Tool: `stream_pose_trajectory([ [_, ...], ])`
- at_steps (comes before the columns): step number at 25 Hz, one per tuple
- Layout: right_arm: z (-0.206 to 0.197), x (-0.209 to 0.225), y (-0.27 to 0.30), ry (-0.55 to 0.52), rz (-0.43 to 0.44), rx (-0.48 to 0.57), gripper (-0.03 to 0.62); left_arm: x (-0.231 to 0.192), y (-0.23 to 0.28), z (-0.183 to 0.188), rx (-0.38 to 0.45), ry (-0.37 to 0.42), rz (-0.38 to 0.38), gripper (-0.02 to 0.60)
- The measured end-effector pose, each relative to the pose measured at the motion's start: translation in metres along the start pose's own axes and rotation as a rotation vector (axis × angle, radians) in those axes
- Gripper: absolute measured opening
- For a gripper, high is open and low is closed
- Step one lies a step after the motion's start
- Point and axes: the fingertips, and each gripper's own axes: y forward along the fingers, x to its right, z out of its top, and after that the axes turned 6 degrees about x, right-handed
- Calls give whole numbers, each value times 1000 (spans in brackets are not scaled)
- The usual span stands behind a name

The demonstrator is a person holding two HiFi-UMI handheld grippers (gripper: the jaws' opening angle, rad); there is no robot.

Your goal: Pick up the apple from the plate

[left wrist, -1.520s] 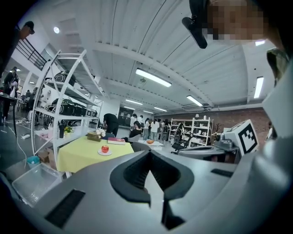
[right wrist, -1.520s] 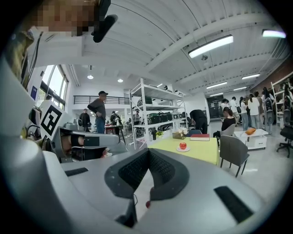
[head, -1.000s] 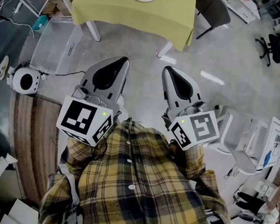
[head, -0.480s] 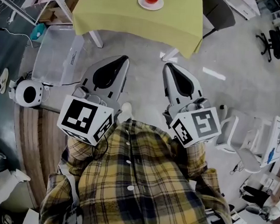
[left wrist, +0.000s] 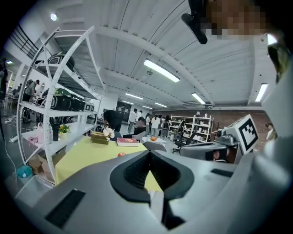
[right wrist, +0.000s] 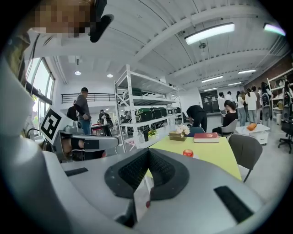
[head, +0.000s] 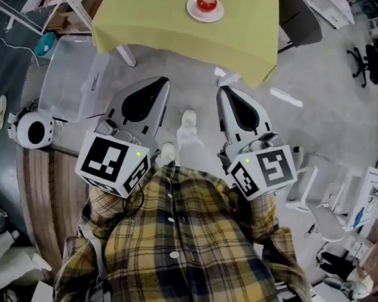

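In the head view a red apple [head: 206,2] sits on a small white plate [head: 205,13] near the far side of a yellow-green table [head: 160,21]. My left gripper [head: 160,82] and right gripper [head: 223,91] are held side by side over the grey floor, well short of the table, both shut and empty. The left gripper view shows its jaws [left wrist: 149,153] meeting, with the apple [left wrist: 121,154] small and far beyond them. In the right gripper view the apple [right wrist: 188,152] lies far ahead and to the right of the closed jaws [right wrist: 147,151].
A clear plastic bin [head: 71,73] and a white round device [head: 35,112] stand on the floor at the left. A grey chair [head: 297,15] is by the table's right side. A red book [right wrist: 207,136] and a tissue box [right wrist: 177,135] lie on the table. People stand beyond.
The table with the apple has slid lower and nearer in the head view as the person walks towards it; a foot now shows ahead. Both grippers keep their pose and stay shut.
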Motion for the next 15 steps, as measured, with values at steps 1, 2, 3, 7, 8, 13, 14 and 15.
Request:
stream_pose_trajectory([
  [1, 3, 6, 7, -2, 6, 3, -5, -4, 8, 2, 3, 1, 5, 6],
  [2, 6, 13, 14, -4, 12, 6, -5, -8, 16, 5, 7, 3, 12, 6],
  [3, 9, 20, 21, -7, 18, 8, -5, -13, 25, 8, 10, 3, 19, 6],
  [7, 23, 51, 52, -18, 43, 11, -5, -29, 66, 21, 25, 4, 38, 5],
  [8, 27, 59, 58, -21, 49, 12, -5, -33, 76, 25, 31, 5, 44, 6],
  [13, 38, 95, 81, -36, 82, 12, -5, -42, 120, 39, 54, 6, 74, 6],
  [14, 41, 101, 83, -39, 87, 15, -5, -42, 128, 41, 57, 11, 77, 6],
  [15, 43, 108, 86, -42, 92, 19, -5, -42, 136, 43, 60, 17, 79, 6],
])
